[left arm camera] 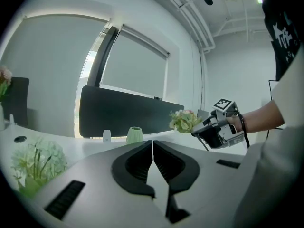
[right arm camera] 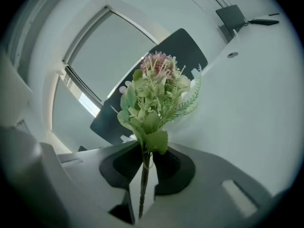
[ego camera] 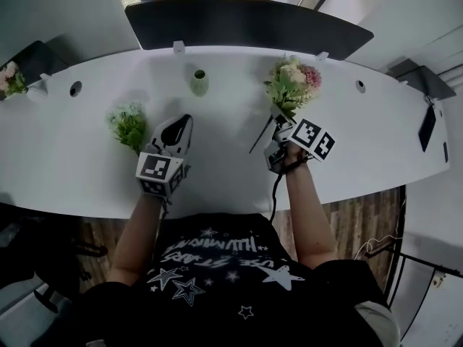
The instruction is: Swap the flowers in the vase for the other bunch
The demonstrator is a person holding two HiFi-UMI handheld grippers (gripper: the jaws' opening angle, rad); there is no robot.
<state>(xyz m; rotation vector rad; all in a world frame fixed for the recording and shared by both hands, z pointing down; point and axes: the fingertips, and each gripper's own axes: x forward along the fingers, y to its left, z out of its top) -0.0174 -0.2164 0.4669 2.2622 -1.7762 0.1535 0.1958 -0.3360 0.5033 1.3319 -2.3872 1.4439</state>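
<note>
Over the desk [ego camera: 362, 143] my right gripper [ego camera: 279, 130] pinches one pink bunch [ego camera: 293, 82] by its stem, while my left gripper [ego camera: 184, 121], jaws together, hovers beside one pale bunch [ego camera: 129, 123], near one vase [ego camera: 200, 82].

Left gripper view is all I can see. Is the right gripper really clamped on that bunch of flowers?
Observer: Yes. In the right gripper view, the right gripper has its fingers pressed on the stem, just under the lowest leaf.
Operator: Is anything in the vase?
Observer: From the head view, the vase has a dark mouth with no stems showing.
Operator: Where's my gripper?
Observer: The left gripper, fingers shut on nothing, is beside the white-green bunch lying on the table.
</note>
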